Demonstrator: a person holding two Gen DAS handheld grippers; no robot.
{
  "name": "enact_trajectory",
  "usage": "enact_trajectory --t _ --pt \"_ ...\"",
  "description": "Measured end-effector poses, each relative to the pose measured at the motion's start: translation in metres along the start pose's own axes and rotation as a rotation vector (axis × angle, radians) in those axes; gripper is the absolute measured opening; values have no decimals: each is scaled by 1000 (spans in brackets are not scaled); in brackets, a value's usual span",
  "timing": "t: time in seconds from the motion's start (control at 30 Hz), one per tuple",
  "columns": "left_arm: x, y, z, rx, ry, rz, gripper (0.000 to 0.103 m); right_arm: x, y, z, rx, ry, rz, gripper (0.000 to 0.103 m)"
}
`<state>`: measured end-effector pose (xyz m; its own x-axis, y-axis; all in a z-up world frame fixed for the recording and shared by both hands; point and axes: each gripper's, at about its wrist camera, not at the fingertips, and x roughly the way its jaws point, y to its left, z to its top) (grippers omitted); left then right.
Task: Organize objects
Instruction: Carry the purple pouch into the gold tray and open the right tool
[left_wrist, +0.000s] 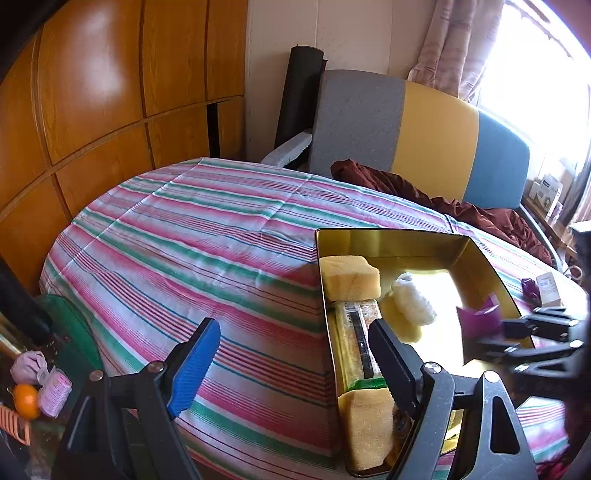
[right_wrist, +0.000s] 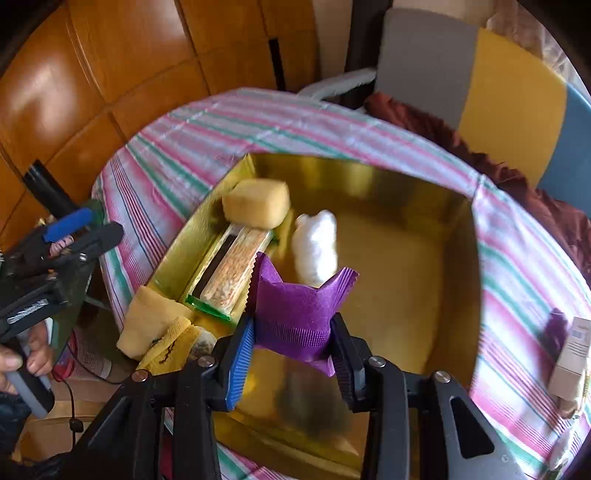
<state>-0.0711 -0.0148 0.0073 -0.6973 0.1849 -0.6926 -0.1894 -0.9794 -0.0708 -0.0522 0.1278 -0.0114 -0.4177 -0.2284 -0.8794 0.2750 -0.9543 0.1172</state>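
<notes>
- Your right gripper (right_wrist: 293, 338) is clenched on a purple packet (right_wrist: 295, 310), its two pads pressing the packet's lower part while the crimped corners stick up above them.
- You hold that packet over the open gold tin (right_wrist: 476, 266), above the bare near part of its floor.
- Your left gripper (left_wrist: 295, 365) has its jaws spread wide with nothing between them; the blue pad (left_wrist: 195, 369) hangs over the striped tablecloth (left_wrist: 184, 236) and the black finger over the tin's left edge.
- Inside the tin, along its left wall, you have a yellow sponge (right_wrist: 256, 206) at the far end, a clear-wrapped snack bar (right_wrist: 229, 273) just in front of it, and a second yellow sponge (left_wrist: 369, 424) at the near end.
- A white fluffy wad (right_wrist: 316, 247) lies on the tin floor just right of the snack bar.
- On the cloth to the right of the tin, a small cardboard box (right_wrist: 570, 354) stands beside another purple packet (left_wrist: 530, 288), both well apart from your grippers.
- The right-wrist view is blurred, so finer print on the wrappers cannot be read.
</notes>
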Motion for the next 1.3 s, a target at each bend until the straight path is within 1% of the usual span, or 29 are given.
enact_trajectory --t 0.2,0.27,0.33,0.37,0.4,0.47,0.53,0.83,1.1,1.23,1.3 --pt "3 3 -2 -11 -5 4 82 31 22 5 -59 70 53 40" --pt "3 4 -2 -15 -7 5 81 37 28 3 -78 85 47 43" --pt "3 4 -3 -15 -7 8 81 41 29 1 -68 77 31 45" --pt "3 4 -3 -16 -7 6 81 41 26 1 -50 70 33 50" --pt "3 3 -4 -15 -7 5 81 41 22 1 -26 63 38 52" --pt "3 2 -4 -10 -7 6 81 39 14 -1 14 47 47 63" --pt "2 0 -5 -5 -9 4 81 34 7 -3 44 33 60 72" --pt "1 -9 -10 13 -10 0 81 13 -9 -7 108 -30 75 76" --pt "1 -26 -19 61 -5 -12 81 -13 -22 -22 137 -83 26 76" --pt "-3 -38 -23 95 -15 -16 81 -33 -38 -33 164 -128 -11 76" --pt "-5 -44 -24 111 -23 -21 81 -43 -50 -39 187 -150 -32 78"
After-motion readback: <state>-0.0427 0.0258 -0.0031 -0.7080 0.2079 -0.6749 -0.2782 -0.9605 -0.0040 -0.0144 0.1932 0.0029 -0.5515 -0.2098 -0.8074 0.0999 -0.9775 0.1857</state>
